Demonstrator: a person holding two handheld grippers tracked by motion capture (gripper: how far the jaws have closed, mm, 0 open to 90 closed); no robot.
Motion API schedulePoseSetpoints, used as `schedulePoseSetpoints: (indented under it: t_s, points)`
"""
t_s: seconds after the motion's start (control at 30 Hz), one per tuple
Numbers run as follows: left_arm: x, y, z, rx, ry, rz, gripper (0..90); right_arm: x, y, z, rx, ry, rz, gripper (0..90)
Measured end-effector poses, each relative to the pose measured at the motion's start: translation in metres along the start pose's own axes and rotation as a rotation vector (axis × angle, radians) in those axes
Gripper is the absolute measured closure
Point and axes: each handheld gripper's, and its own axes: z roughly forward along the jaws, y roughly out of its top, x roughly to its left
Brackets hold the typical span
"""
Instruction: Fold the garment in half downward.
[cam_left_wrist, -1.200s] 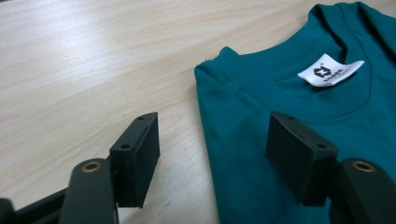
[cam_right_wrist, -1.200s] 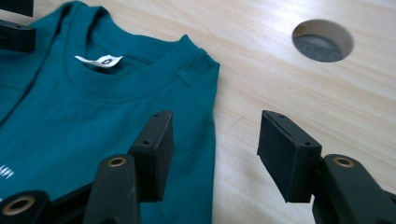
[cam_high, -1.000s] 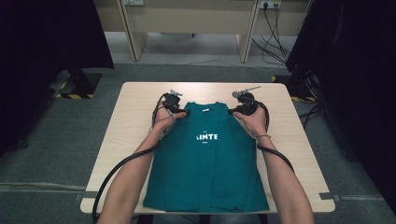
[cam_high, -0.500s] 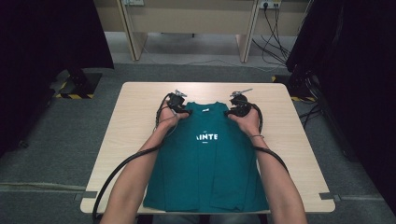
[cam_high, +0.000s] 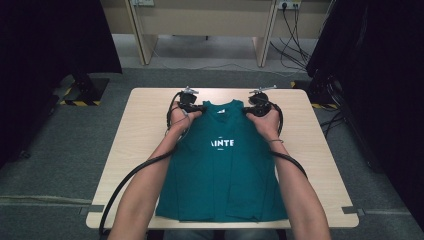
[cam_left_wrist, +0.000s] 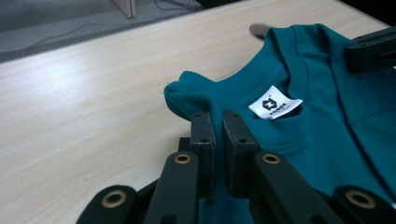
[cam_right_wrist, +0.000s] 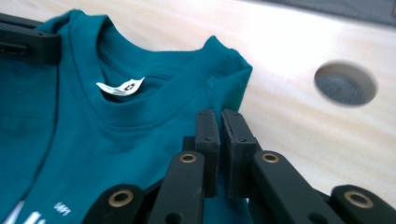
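Teal T-shirt (cam_high: 222, 175) front-up on table, white lettering, shoulders pinched up.

You work at a light wooden table (cam_high: 145, 131) with rounded corners and a round cable hole (cam_right_wrist: 345, 83) near its far edge, standing on a grey carpeted floor (cam_high: 60, 165) crossed by a pale seam and bits of dark tape. Beyond the table you face a beige desk (cam_high: 200, 20) on panel legs, with wall sockets (cam_high: 286, 4) above it and black cables (cam_high: 295, 35) hanging down and trailing across the floor. Black curtains (cam_high: 45, 45) close you in on both sides, a stand base with yellow-and-black hazard tape (cam_high: 82, 95) sits at the foot of the left one, and the light is soft and even.
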Motion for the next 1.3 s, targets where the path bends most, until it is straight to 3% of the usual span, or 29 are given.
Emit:
schedulePoseSetpoints:
  t_s: [0.23, 0.6, 1.0, 1.3]
  points:
    - [-0.001, 0.022, -0.016, -0.037, 0.011, 0.026, 83.9, 0.007, 0.014, -0.016, -0.054, -0.013, -0.015, 86.5]
    - [0.004, 0.033, -0.024, -0.079, 0.015, -0.004, 84.2, 0.01, 0.03, -0.024, -0.089, -0.035, -0.021, 86.5]
    - [-0.006, 0.055, -0.042, -0.131, 0.015, 0.034, 84.4, 0.012, 0.043, -0.045, -0.148, -0.047, -0.033, 86.6]
    - [-0.007, 0.063, -0.049, -0.158, 0.017, 0.036, 84.5, 0.016, 0.051, -0.055, -0.177, -0.062, -0.046, 86.6]
